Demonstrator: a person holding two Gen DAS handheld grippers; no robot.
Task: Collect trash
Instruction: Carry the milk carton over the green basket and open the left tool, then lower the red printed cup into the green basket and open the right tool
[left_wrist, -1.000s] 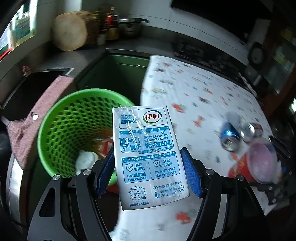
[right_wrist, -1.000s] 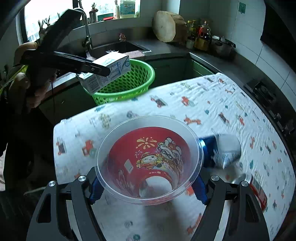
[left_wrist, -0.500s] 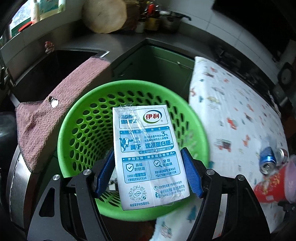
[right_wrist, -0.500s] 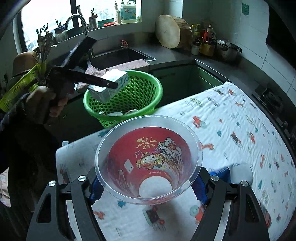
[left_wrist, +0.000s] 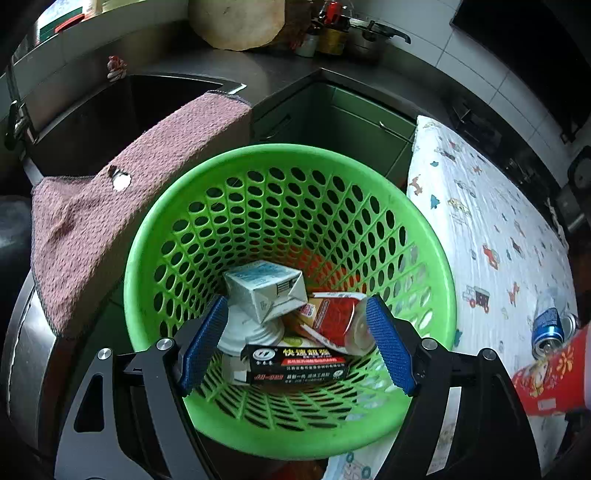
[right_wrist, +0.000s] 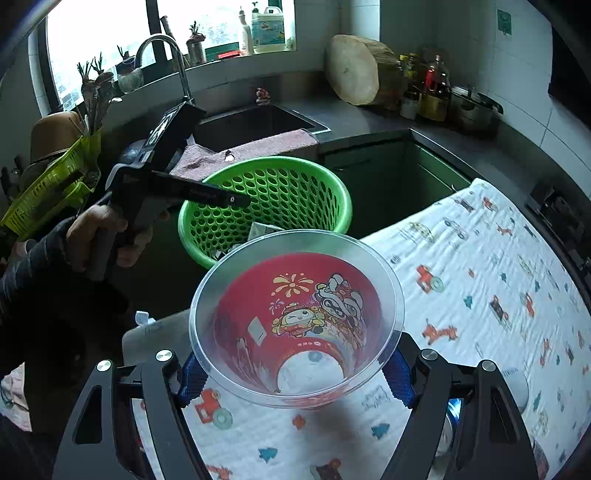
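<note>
Below your left claw (left_wrist: 295, 345), whose jaws have just been opening and now stand apart with nothing pressed between their blue pads, the green basket (left_wrist: 147, 258) sits open-mouthed, and the milk carton (left_wrist: 264, 290) lies loose inside it, clear of both pads and tilted on top of the other rubbish. Just under the carton you can see a white lid (left_wrist: 251, 332), a red packet (left_wrist: 332, 314) beside it toward the right pad, and a black box (left_wrist: 295, 363) with printed lettering lying across the bottom nearest the claw. Left of the basket a pink towel (left_wrist: 110, 206) hangs over the sink edge, touching the basket's rim. Your right claw (right_wrist: 295, 373) is clamped on a red printed cup (right_wrist: 295, 317) with a clear flared rim, its mouth facing the camera, held above the patterned cloth (right_wrist: 498, 277) on the bench. Ahead of that cup and to its left, the basket stands past the bench's edge, with your left hand (right_wrist: 99, 236) holding the other claw over it. Off to the right of the left claw, a blue can (left_wrist: 546, 328) lies on the cloth.
</note>
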